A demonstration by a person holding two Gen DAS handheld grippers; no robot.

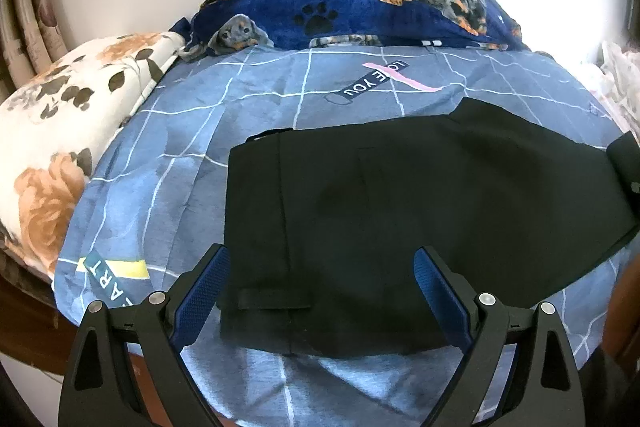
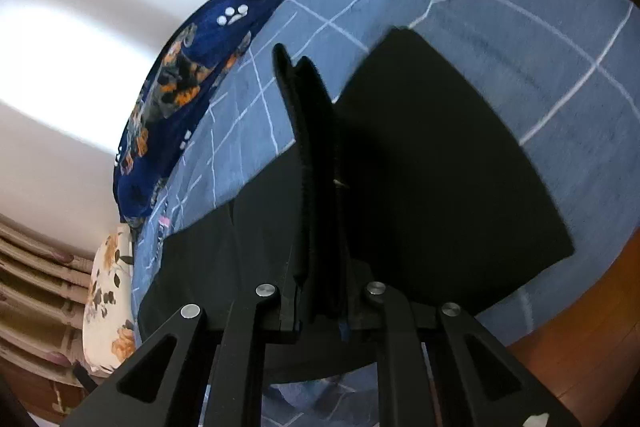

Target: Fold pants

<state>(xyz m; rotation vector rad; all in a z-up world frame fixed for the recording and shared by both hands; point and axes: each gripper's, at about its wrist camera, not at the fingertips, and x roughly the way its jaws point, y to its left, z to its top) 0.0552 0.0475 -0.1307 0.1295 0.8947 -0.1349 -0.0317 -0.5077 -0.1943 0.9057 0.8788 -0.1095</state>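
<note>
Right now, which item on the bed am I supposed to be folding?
Start at the blue grid-patterned bedsheet. In front of the navy dog-print blanket lie the black pants, the right gripper pinching one edge. They are the only plain, unpatterned fabric there.

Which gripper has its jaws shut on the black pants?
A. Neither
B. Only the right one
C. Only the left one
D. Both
B: the right gripper pinches a fold of the pants, while the left gripper hangs over them with jaws wide apart.
</note>
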